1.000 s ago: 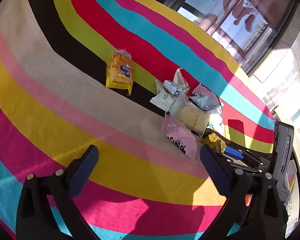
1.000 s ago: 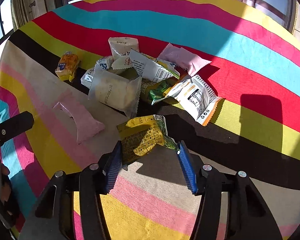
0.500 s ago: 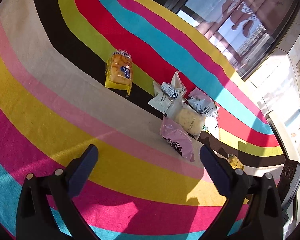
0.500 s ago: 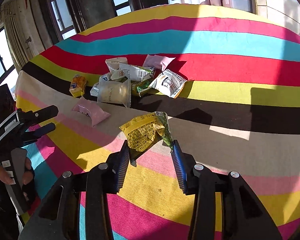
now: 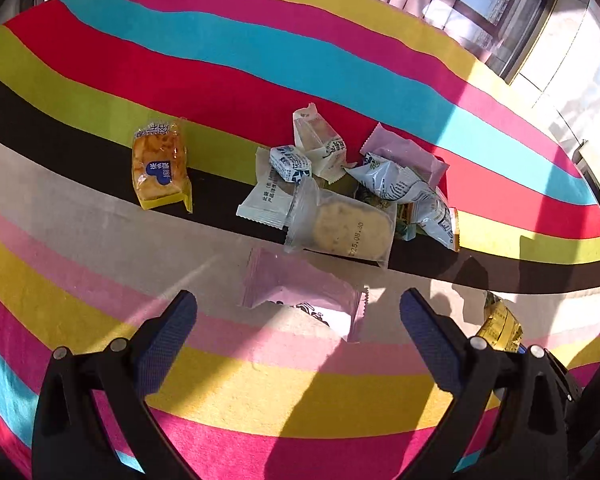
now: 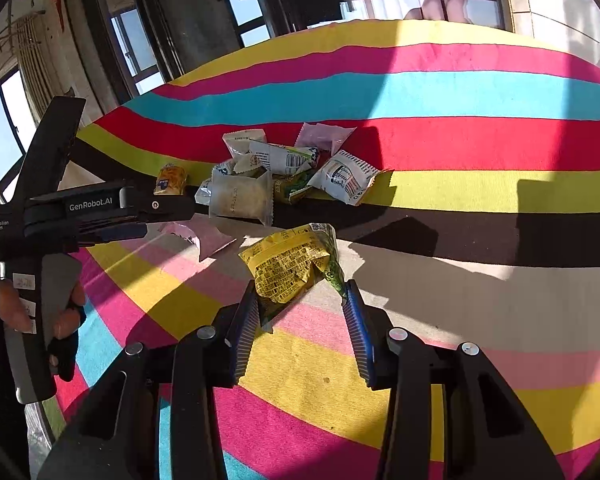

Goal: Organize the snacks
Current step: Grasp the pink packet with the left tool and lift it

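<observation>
The right gripper [image 6: 302,322] holds a crumpled yellow foil snack packet with black print and a green end [image 6: 294,264], its blue ribbed pads pressed against the packet's lower part. The packet stands clear of the striped multicoloured cloth [image 6: 460,96], its long axis tilted, the yellow end pointing up and to the left, the green end to the right and down toward the right pad.

The left gripper [image 5: 298,330] is spread wide with nothing between its blue pads. Just beyond them lies a flat pale pink wrapper [image 5: 300,292] on the beige and pink stripes, its long axis running left to right and its serrated end to the right.

Farther off, a heap of small packets [image 5: 340,184] sits across the black and red stripes; nearest in it is a clear wrapper with a round pale biscuit [image 5: 350,230]. Well apart to the left lies a clear-and-yellow bag of golden bread [image 5: 160,168], long axis running near to far.

The left wrist view shows only a corner of the yellow packet at its right edge, while the right wrist view shows it whole. The right wrist view alone shows the left gripper's black body and the hand [image 6: 36,316] holding its handle.
</observation>
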`<state>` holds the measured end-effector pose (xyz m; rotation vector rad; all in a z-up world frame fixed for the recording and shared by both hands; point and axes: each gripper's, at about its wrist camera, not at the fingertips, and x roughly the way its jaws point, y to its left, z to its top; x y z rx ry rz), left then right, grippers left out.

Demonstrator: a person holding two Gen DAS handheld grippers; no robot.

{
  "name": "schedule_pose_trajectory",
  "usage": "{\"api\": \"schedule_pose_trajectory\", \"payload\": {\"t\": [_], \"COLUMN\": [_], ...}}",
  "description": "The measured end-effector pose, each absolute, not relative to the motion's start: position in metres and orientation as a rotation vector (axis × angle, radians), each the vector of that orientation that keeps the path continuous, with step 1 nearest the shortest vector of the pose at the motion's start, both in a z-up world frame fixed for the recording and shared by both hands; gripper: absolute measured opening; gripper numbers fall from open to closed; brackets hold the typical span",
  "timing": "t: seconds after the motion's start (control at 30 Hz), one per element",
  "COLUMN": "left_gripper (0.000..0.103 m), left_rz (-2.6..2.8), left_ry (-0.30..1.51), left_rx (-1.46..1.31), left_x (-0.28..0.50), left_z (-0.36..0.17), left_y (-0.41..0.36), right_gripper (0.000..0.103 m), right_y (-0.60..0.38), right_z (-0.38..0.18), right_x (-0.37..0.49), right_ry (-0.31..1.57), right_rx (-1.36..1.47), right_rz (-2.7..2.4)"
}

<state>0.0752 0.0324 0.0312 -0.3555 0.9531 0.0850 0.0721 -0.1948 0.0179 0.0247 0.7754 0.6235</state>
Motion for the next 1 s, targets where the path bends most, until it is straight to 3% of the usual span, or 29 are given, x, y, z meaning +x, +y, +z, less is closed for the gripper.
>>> {"api": "schedule_pose_trajectory", "payload": {"t": [0.4, 0.53, 0.57, 0.67, 0.7, 0.83, 0.9, 0.97, 1.0], "left_gripper": [0.101, 0.101, 0.094, 0.048, 0.044, 0.044, 0.051, 0.086, 0.086], "left_rz": [0.157, 0.106, 0.103, 0.070, 0.060, 0.019, -0.002, 0.083, 0.125], "left_ry": [1.038, 0.989, 0.978, 1.037, 1.063, 1.045, 1.034, 1.025, 1.011], "left_rx": [-0.545, -0.623, -0.576, -0.466, -0.452, -0.381, -0.419, -0.416, -0.407], "left_x": [0.097, 0.104, 0.107, 0.114, 0.115, 0.111, 0.109, 0.111, 0.112], "left_z": [0.009, 0.017, 0.021, 0.019, 0.015, 0.009, 0.009, 0.011, 0.012], "left_y": [0.006, 0.011, 0.009, 0.003, 0.003, 0.007, 0.014, 0.020, 0.023], "right_gripper": [0.044, 0.045, 0.045, 0.045, 0.046, 0.046, 0.046, 0.046, 0.046], "right_y": [-0.197, -0.196, -0.197, -0.198, -0.198, -0.198, -0.198, -0.198, -0.199], "right_z": [0.018, 0.017, 0.017, 0.018, 0.018, 0.018, 0.018, 0.018, 0.018], "right_x": [0.072, 0.073, 0.072, 0.072, 0.072, 0.072, 0.072, 0.072, 0.072], "right_ry": [0.776, 0.781, 0.781, 0.780, 0.781, 0.782, 0.782, 0.782, 0.782], "right_rx": [0.032, 0.029, 0.030, 0.034, 0.034, 0.032, 0.033, 0.036, 0.037], "right_rz": [0.621, 0.619, 0.617, 0.616, 0.616, 0.616, 0.615, 0.613, 0.613]}}
